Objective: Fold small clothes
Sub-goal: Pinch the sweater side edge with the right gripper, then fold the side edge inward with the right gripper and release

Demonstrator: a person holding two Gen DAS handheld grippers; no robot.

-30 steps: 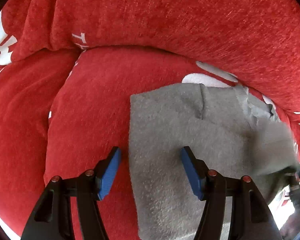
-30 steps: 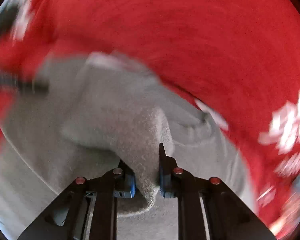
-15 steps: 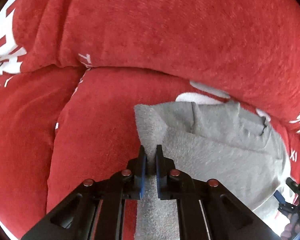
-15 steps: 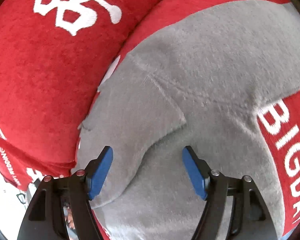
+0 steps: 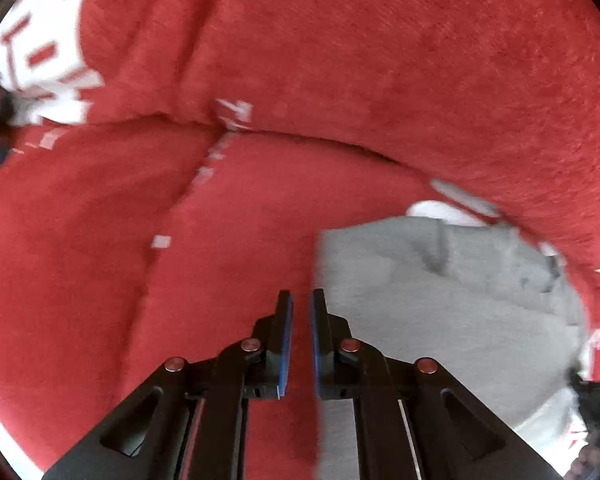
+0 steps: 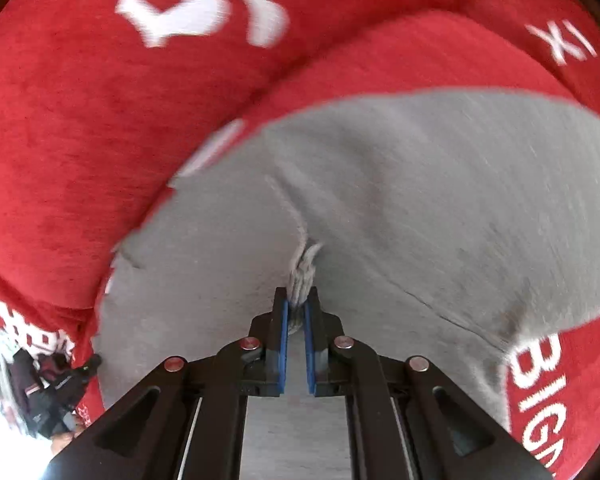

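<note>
Right gripper (image 6: 296,300): jaws closed, pinching small bunched ridge of grey garment (image 6: 400,208). Shallow bite; risk of slip on lift, fold collapsing.
Left gripper (image 5: 300,312): jaws closed at garment's left edge; whether cloth is caught, cannot tell. Risk: one-sided lift, skewed fold.
Garment: flat on red cushion (image 5: 228,240), white lettering far. Plush nap may drag cloth.
</note>
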